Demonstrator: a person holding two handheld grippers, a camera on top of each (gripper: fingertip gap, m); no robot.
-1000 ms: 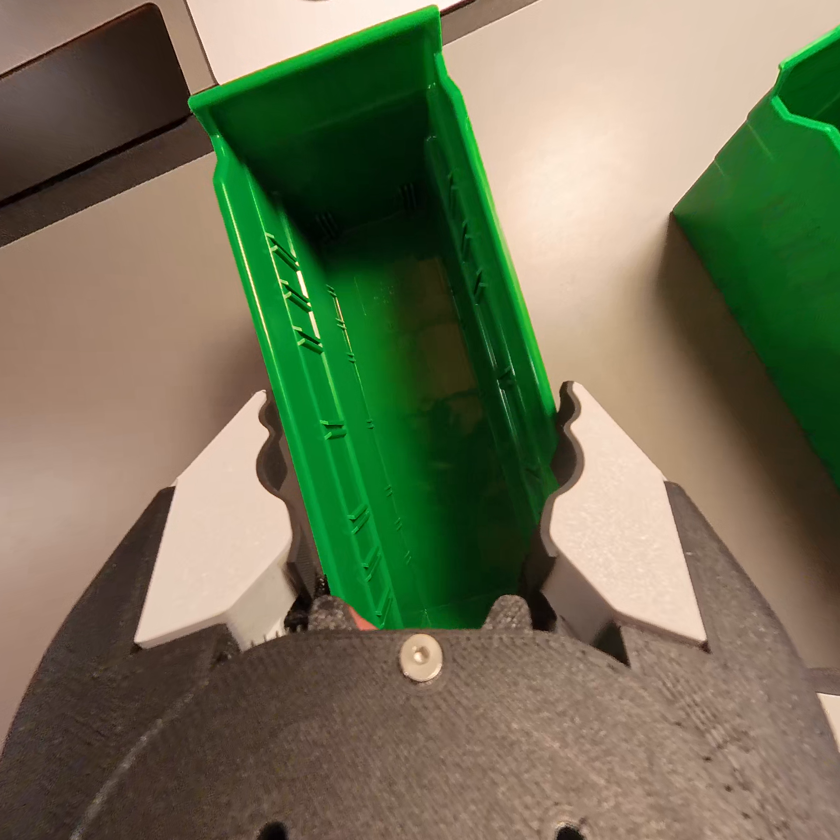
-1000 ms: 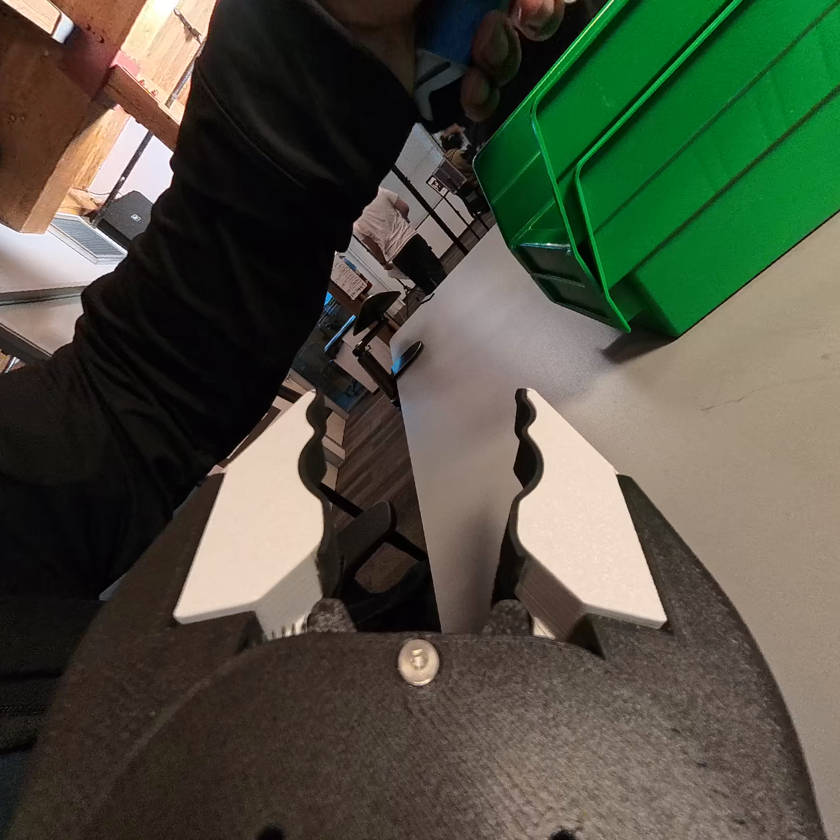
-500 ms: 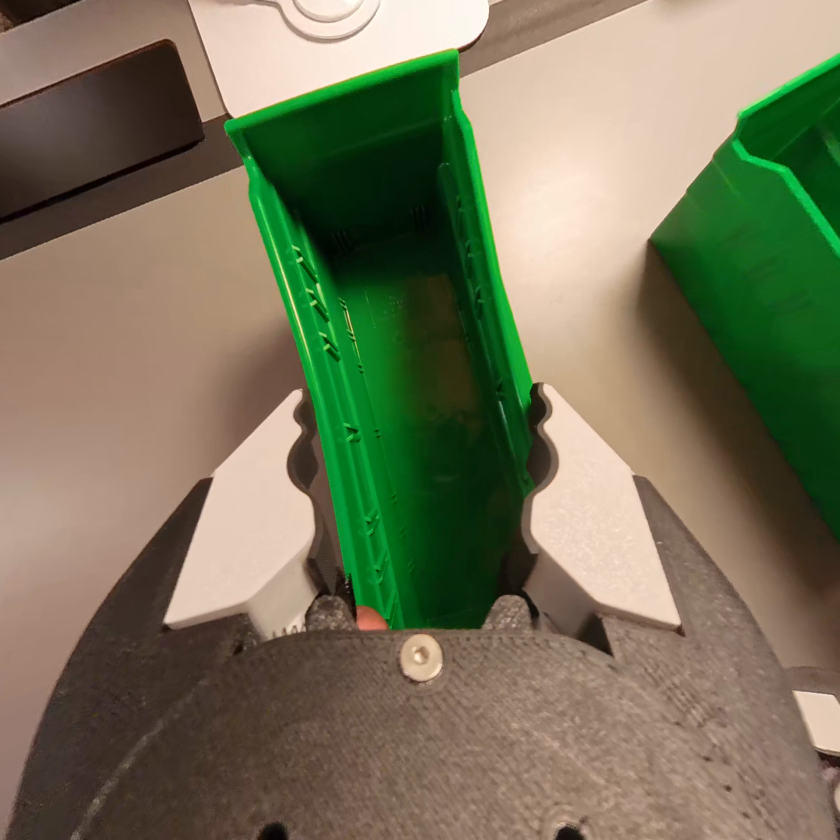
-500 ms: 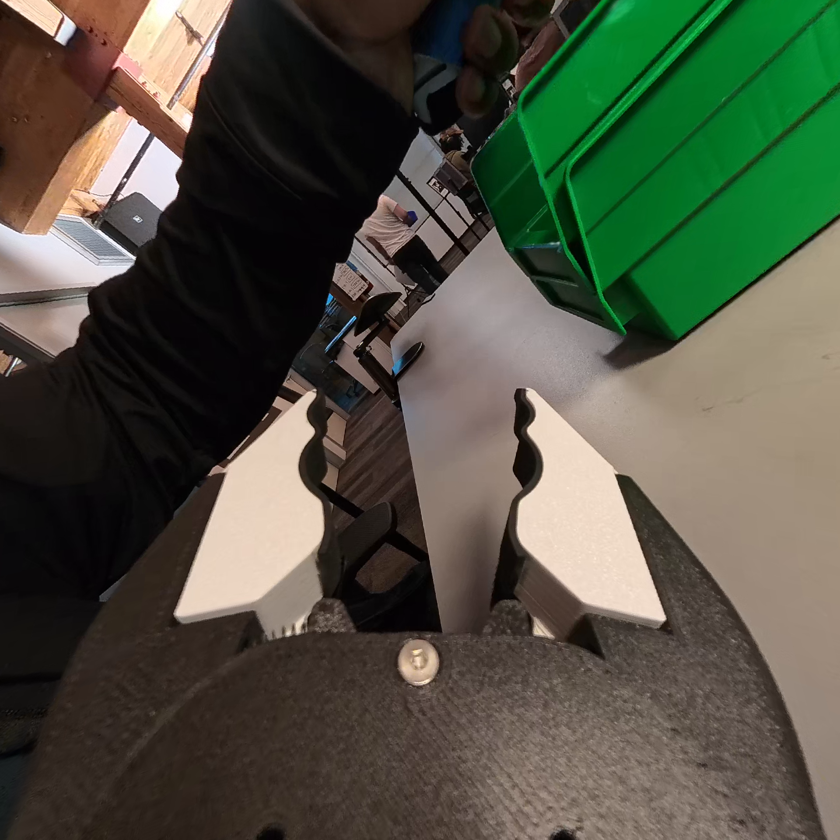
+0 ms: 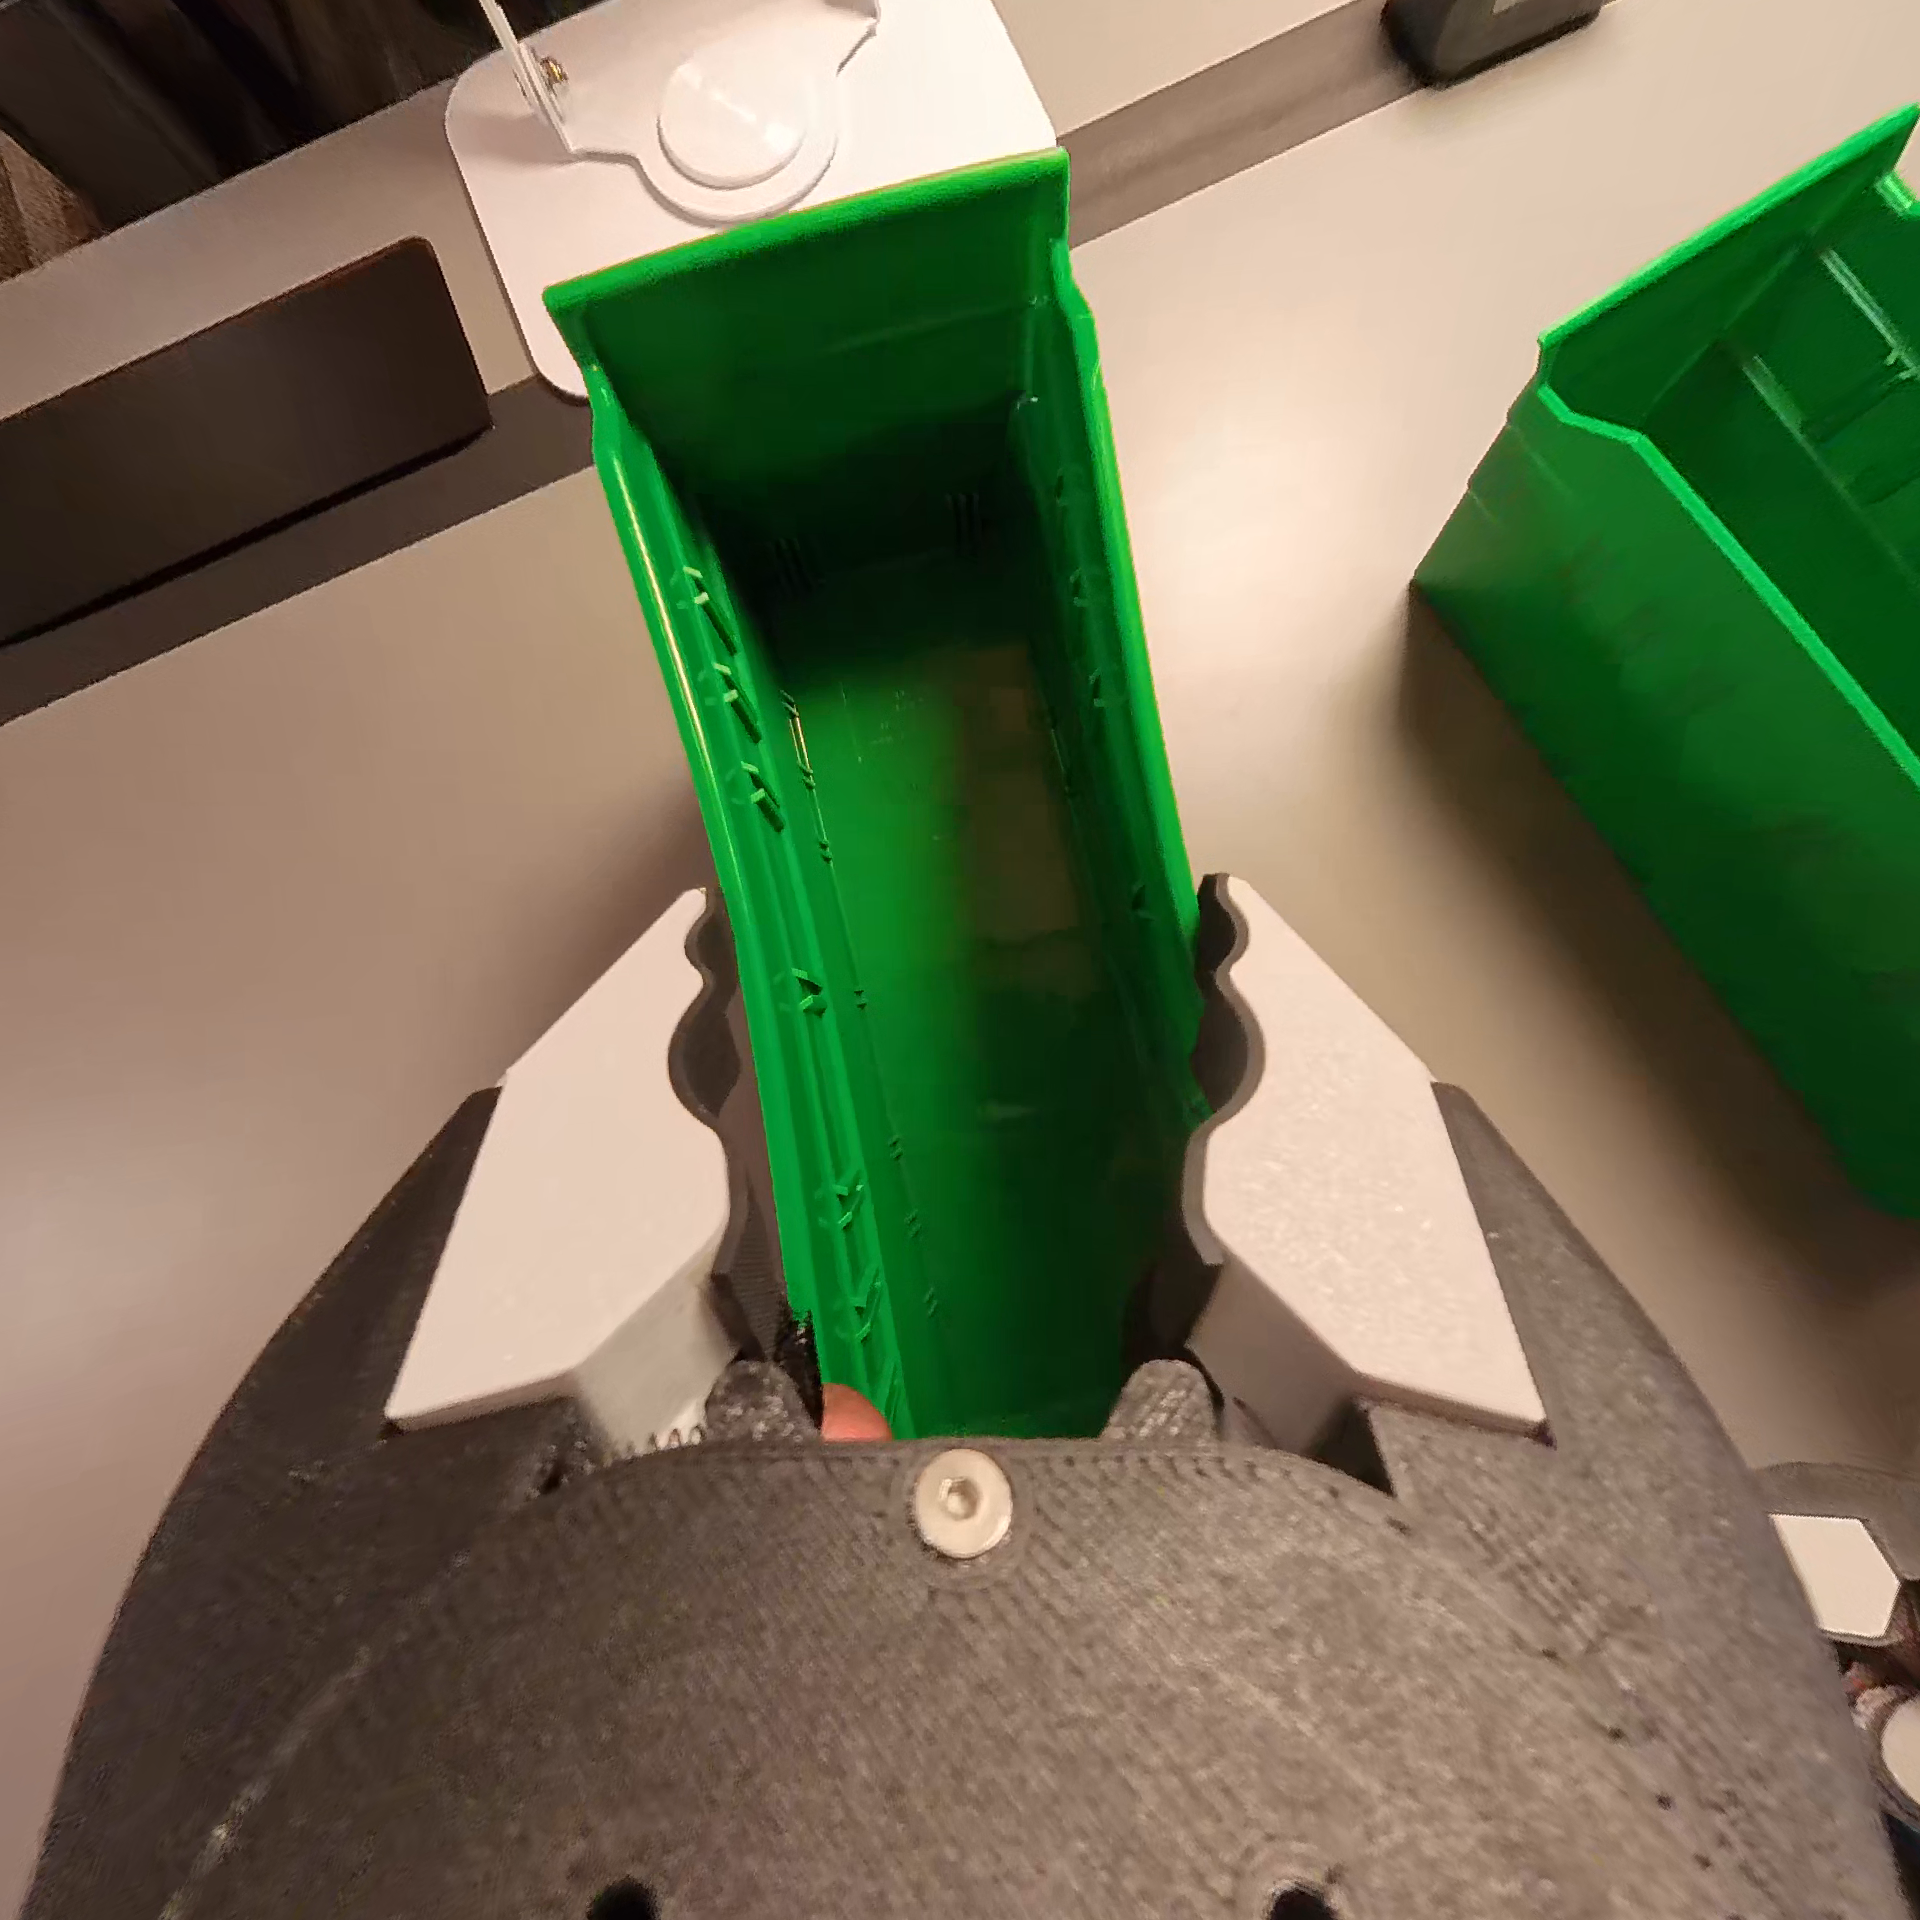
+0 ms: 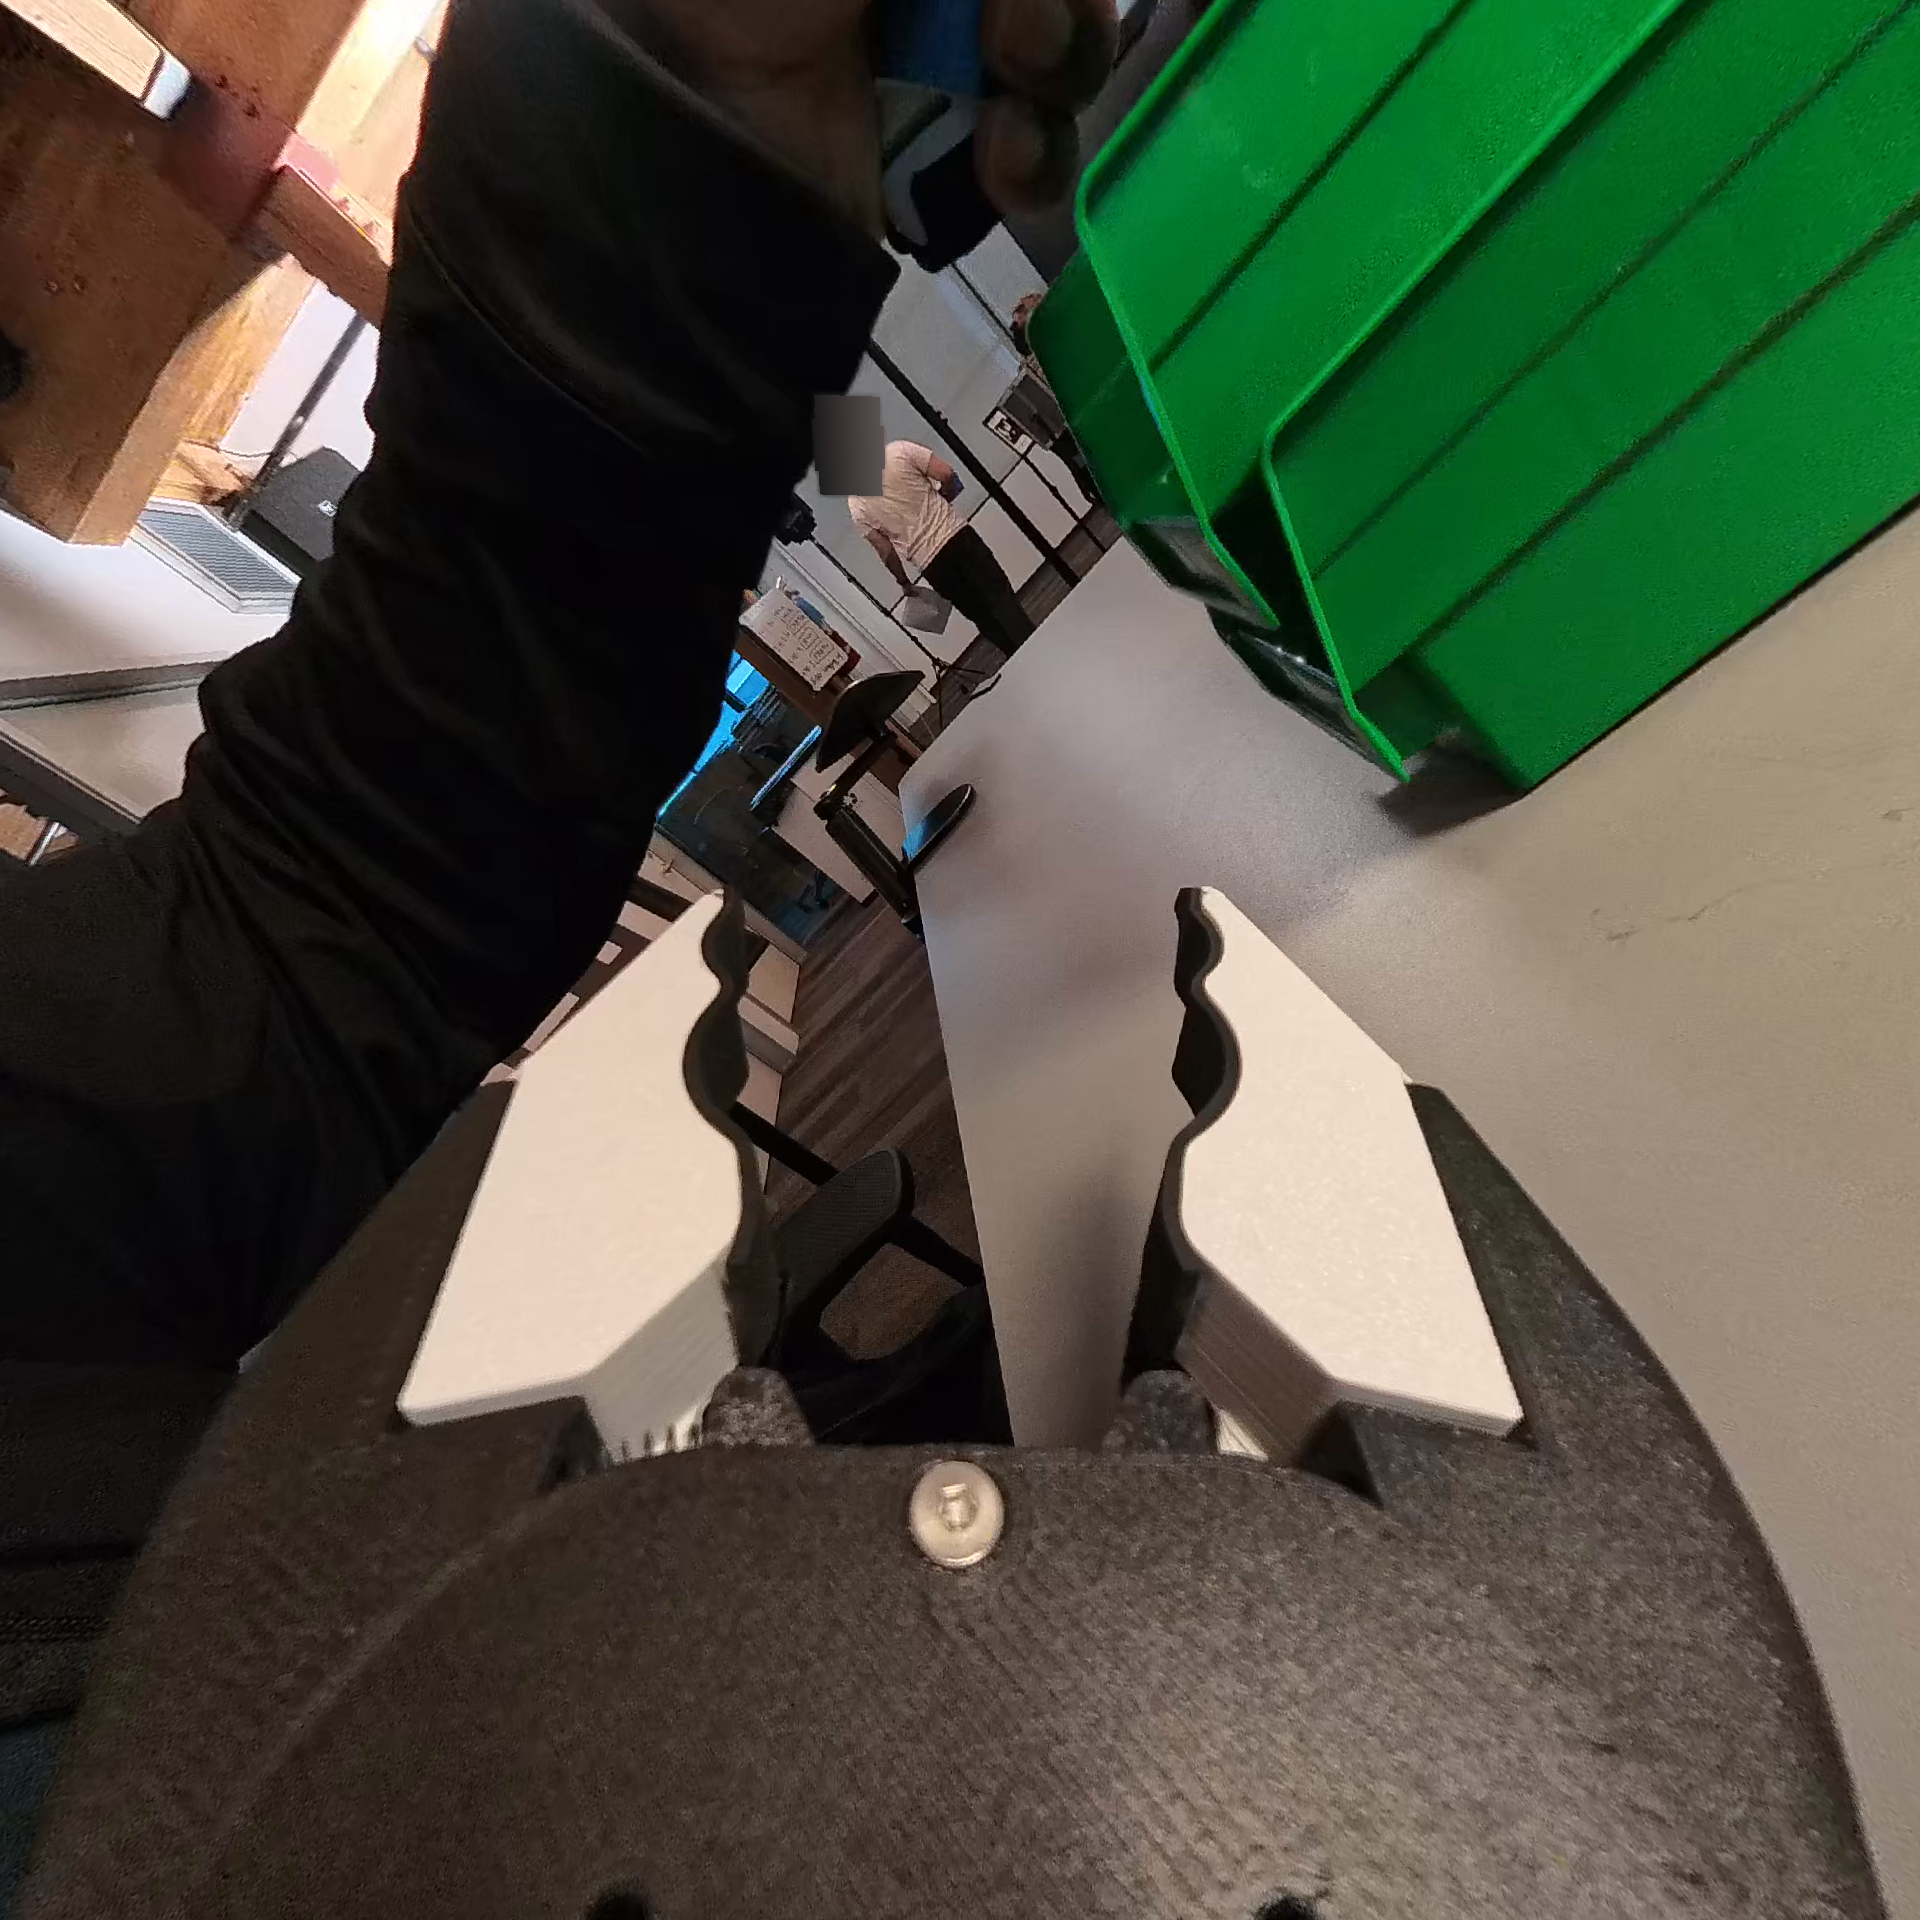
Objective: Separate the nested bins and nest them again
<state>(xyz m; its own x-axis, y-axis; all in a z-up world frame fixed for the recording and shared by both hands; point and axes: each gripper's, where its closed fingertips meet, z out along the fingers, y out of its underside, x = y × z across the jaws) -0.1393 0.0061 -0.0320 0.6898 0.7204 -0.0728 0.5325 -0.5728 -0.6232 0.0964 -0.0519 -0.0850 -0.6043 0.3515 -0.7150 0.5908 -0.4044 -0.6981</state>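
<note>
Clamping a long, narrow, glossy green plastic bin by its ribbed side walls, left hand-held gripper with matte white wedge fingers and wavy dark pads pressed on both sides; bin stretching toward 12 o'clock over smooth grey table. At 2 o'clock, second open green bin resting on table. Spread apart and bare, right hand-held gripper above table edge; green ridged bins at 1 o'clock, black fabric sleeve at 10 o'clock.
</note>
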